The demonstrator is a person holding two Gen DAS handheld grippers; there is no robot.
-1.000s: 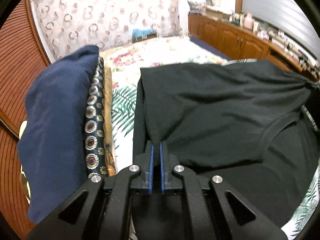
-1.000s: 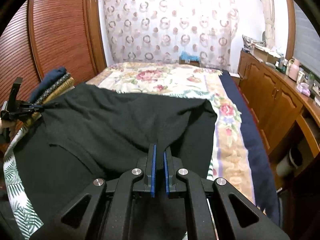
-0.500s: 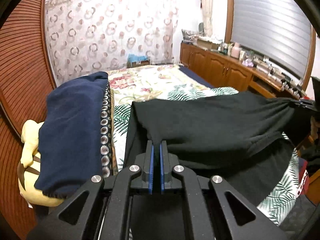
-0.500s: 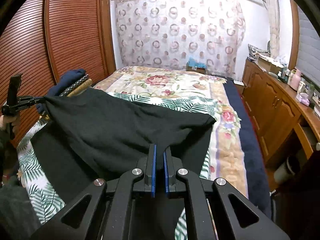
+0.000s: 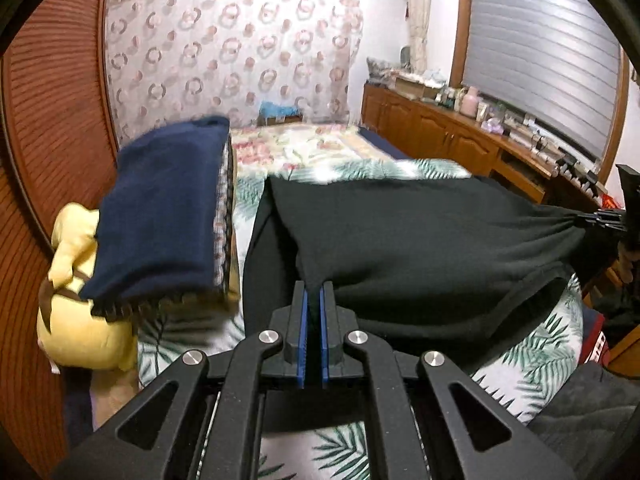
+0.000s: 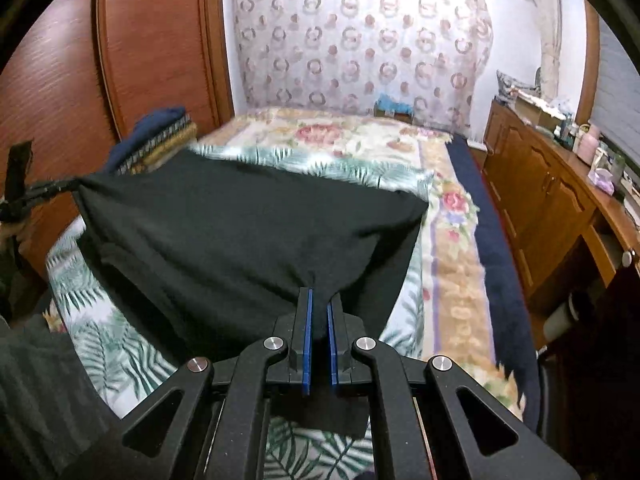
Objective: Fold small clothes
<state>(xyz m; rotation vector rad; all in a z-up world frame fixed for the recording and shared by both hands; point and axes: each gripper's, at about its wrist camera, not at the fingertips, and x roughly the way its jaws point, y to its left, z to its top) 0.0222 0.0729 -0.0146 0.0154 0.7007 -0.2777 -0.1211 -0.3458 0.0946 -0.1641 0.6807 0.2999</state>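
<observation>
Your left claw (image 5: 313, 292) and right claw (image 6: 319, 298) are both clamped on the black garment (image 5: 420, 240). It's plain dark knit, stretched taut mid-frame, lower layer sagging onto the bed (image 6: 360, 140).

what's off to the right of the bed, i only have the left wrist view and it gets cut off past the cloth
Observer: In the right wrist view a dark blue blanket runs along the bed's right edge, beside the wooden cabinets.
Operator: ok and is the right gripper really clamped, i just see a sliver of it
Observer: Yes, the right gripper is shut on a bunched corner of the black cloth.
Operator: can you see my left one from there
Observer: Yes, the left gripper shows at the left edge of that view, pinching the cloth's far corner, next to the stack of folded clothes.
</observation>
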